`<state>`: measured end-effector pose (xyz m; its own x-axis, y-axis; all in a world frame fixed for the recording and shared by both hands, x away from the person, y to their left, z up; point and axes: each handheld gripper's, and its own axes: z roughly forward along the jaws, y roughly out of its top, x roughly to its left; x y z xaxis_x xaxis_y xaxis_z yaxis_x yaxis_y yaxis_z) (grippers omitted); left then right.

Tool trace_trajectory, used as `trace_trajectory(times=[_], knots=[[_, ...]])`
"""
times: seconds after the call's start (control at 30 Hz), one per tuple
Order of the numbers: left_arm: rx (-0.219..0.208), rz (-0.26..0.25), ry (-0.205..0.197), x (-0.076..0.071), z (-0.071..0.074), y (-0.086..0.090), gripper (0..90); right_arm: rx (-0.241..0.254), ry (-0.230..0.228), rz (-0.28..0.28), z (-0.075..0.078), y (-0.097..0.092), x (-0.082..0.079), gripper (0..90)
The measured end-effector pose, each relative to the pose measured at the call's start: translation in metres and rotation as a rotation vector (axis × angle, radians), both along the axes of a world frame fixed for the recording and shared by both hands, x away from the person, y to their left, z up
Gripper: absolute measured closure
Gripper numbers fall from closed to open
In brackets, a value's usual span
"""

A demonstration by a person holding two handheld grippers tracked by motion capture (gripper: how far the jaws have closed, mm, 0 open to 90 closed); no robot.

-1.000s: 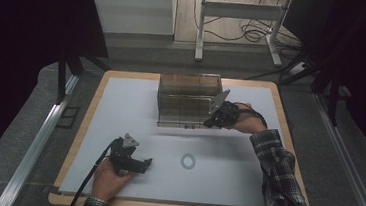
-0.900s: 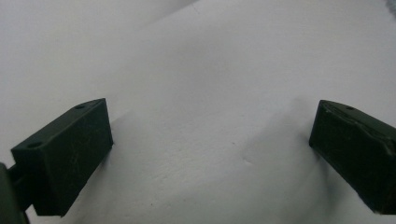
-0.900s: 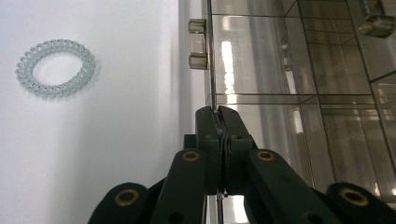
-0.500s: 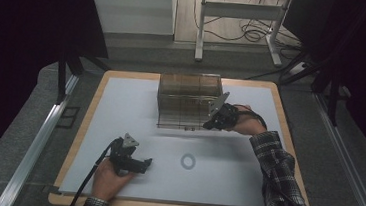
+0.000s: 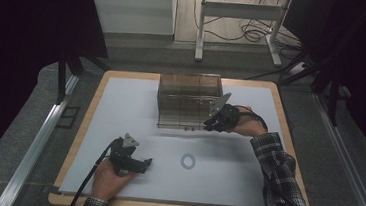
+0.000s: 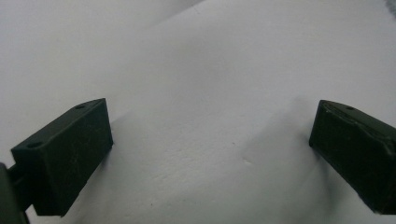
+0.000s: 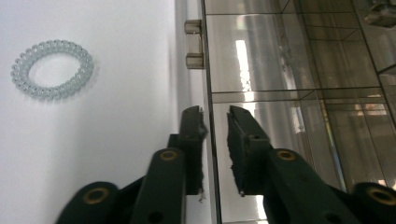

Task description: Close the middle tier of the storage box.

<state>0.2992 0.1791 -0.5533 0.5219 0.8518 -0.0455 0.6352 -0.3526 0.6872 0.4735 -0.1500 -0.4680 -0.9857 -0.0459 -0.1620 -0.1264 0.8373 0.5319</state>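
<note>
Little is seen to have moved since the earlier frames: the right gripper is kept at the front right corner of the clear box, and the left gripper is kept low on the near left part of the tabletop, held in the person's left hand. From the high view the box is seen toward the far middle of the white tabletop, its lid or front panel lying at its near edge. In the right gripper view the jaws are set narrow, one on each side of the thin clear edge of the panel; whether the pads actually press on it cannot be told. A small clear hinge or latch is seen further along that same edge. A clear coiled hair tie is lying flat on the tabletop, well apart from the box and between the two grippers, nearer the person. In the left gripper view the jaws are spread wide over bare white surface, with nothing between them. A plaid sleeve is seen on the right forearm
</note>
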Motion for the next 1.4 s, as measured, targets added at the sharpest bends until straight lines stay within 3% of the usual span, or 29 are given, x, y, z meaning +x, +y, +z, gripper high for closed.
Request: trace_trajectory(times=[0.7, 1.4], knots=[[0.0, 0.0, 0.0, 0.0, 0.0, 0.0, 0.0, 0.014, -0.027, -0.05, 0.004, 0.003, -0.011, 45.2], [0.0, 0.0, 0.0, 0.0, 0.0, 0.0, 0.0, 0.03, -0.051, -0.144, 0.007, 0.001, -0.023, 31.9]])
